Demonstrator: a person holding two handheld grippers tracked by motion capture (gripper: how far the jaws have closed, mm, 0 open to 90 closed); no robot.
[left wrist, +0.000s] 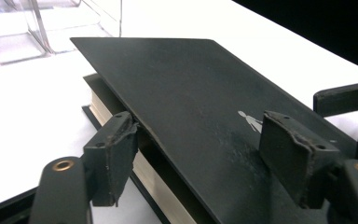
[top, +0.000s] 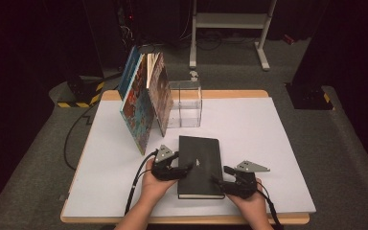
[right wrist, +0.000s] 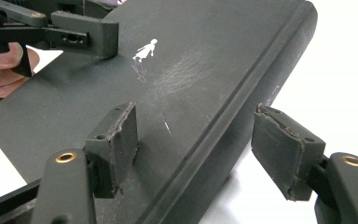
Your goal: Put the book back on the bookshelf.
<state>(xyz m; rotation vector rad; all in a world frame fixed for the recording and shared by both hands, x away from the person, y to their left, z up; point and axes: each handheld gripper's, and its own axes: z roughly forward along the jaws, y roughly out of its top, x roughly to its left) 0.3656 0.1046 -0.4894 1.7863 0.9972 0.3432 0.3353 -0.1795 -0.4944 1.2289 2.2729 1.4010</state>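
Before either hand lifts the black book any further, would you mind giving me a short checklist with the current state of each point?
1. Left tongs straddle the fore-edge of the black book, front cover raised off the pages in the left gripper view: ok.
2. Left tongs shut on the cover: not ok, jaws stand apart.
3. Right tongs straddle the spine: ok.
4. Right tongs shut on the spine: not ok, both pads off it.
5. Book lies within the table, clear of its edges: ok.
6. Clear box and the leaning books stand apart from the black book: ok.
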